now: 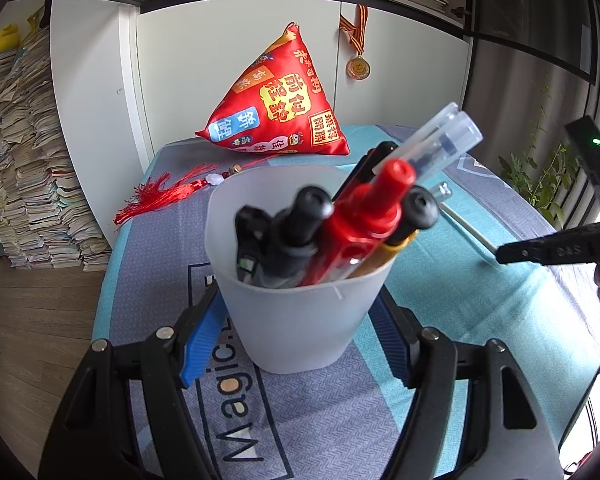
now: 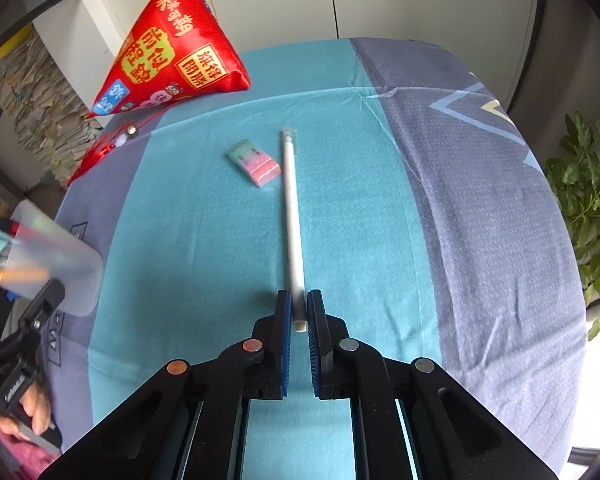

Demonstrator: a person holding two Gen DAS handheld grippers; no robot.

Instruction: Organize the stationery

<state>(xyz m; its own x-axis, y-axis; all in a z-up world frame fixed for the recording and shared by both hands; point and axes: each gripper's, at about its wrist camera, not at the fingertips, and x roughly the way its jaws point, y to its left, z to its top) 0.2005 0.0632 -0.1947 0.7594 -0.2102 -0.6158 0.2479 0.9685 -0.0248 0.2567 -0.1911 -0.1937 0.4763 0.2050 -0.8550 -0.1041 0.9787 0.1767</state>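
Observation:
My left gripper (image 1: 296,320) is shut on a frosted white pen cup (image 1: 296,312) and holds it tilted. The cup holds several pens, among them a red one (image 1: 364,220), black ones and a clear-capped one (image 1: 440,140). My right gripper (image 2: 299,312) is shut on the near end of a white pen (image 2: 291,208) that points away over the teal cloth. A pink and green eraser (image 2: 254,162) lies on the cloth just left of the pen. The cup also shows at the left edge of the right wrist view (image 2: 56,256). The right gripper shows at the right of the left wrist view (image 1: 548,252).
A red stuffed pyramid cushion (image 1: 276,108) with a red tassel (image 1: 160,196) sits at the far side of the table (image 2: 480,200). White cabinets stand behind, with a medal (image 1: 358,66) hanging. Stacks of paper (image 1: 24,168) stand at the left, a plant (image 2: 592,216) at the right.

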